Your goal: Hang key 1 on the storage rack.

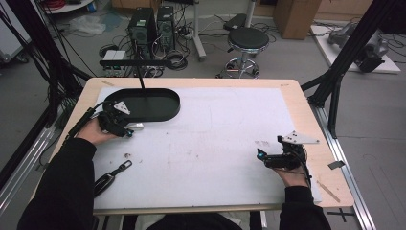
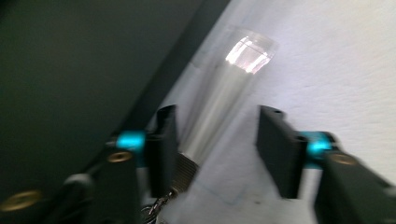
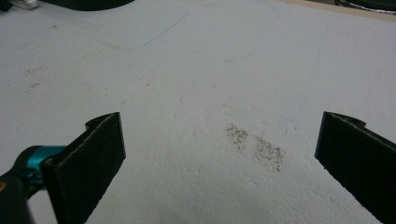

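Observation:
A silver metal tube (image 2: 219, 102) with a clear, bright tip and a knurled end lies on the white mat (image 1: 210, 139), right beside the black oval base (image 1: 163, 112). My left gripper (image 2: 218, 112) straddles the tube: its left jaw is at the tube's side, while a gap separates its right jaw from the tube. From above, the left gripper (image 1: 125, 130) is at the base's near left edge with the tube (image 1: 136, 126) poking out. My right gripper (image 1: 261, 154) rests low over the mat at the right, jaws wide apart (image 3: 219, 121) around nothing.
A thin post (image 1: 141, 79) with a crossbar rises from the black base. A black fob with a clip (image 1: 112, 175) lies near the mat's front left corner. A dark smudge (image 3: 254, 147) marks the mat ahead of the right gripper. A stool (image 1: 247, 40) stands beyond the table.

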### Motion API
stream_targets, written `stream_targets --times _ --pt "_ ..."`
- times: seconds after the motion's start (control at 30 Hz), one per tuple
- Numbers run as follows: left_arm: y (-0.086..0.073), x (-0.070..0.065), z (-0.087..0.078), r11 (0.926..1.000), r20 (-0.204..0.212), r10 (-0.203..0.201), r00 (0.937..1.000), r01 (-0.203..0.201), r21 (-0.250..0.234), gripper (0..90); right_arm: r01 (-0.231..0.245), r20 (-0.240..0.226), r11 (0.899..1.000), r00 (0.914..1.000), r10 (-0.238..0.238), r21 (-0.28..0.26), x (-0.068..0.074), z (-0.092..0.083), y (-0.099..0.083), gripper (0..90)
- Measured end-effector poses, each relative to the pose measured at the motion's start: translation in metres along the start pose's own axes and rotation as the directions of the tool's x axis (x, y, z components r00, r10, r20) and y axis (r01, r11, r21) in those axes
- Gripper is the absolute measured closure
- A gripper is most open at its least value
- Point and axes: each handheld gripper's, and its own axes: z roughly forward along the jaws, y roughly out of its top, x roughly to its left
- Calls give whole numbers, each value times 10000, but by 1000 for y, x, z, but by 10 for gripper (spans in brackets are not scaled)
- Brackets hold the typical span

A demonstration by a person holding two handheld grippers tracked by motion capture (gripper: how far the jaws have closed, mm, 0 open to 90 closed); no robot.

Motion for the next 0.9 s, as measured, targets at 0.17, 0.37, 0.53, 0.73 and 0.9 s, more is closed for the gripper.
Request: stream_targets --times 0.17,0.37,0.53,0.73,0.9 --pt "1 -2 0 10000 109 53 9999 -53 44 677 -43 11 10000 10000 43 -18 0 -1 0 8" --pt "2 -2 0 9999 263 61 9996 -63 78 750 16 19 10000 10000 -16 -37 0 -1 0 8" --pt "2 -1 -1 9999 301 116 9995 -119 99 751 -29 18 10000 10000 29 -42 0 -1 0 8" --pt "1 0 -3 9997 334 -66 9994 58 231 753 44 15 9999 10000 -44 -125 -1 -1 1 8" --pt "-4 6 -16 9981 475 -581 9972 571 225 753 -45 -2 9999 10000 45 -124 0 -3 1 8"
